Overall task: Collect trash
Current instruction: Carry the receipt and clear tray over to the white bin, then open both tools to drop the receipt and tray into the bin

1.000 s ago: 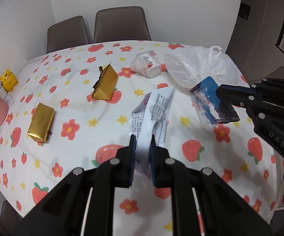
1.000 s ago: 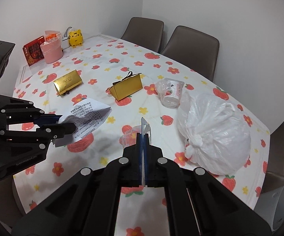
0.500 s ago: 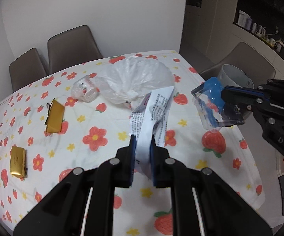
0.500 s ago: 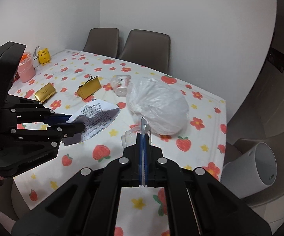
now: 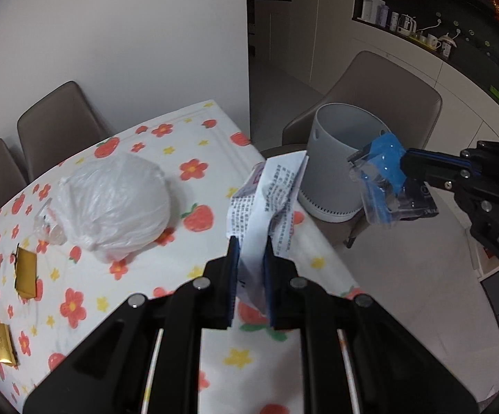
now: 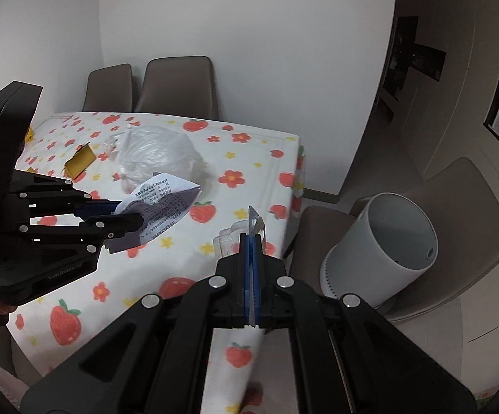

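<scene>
Squeezing a crumpled paper [image 5: 266, 200] tight, my left gripper [image 5: 249, 255] has nearly shut jaws; my right gripper [image 6: 252, 238] pinches a clear plastic wrapper [image 5: 384, 186] flat.

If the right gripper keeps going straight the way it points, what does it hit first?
Probably the tablecloth near the table's corner: the right gripper, shut on a clear wrapper, aims over that edge. The grey bin sits off to the right. Depth is unclear.

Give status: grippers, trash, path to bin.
Left hand-held gripper shut on printed paper. Right hand-held gripper shut on clear blue wrapper. Grey bin on chair seat beside table, open, nothing blocking.
</scene>
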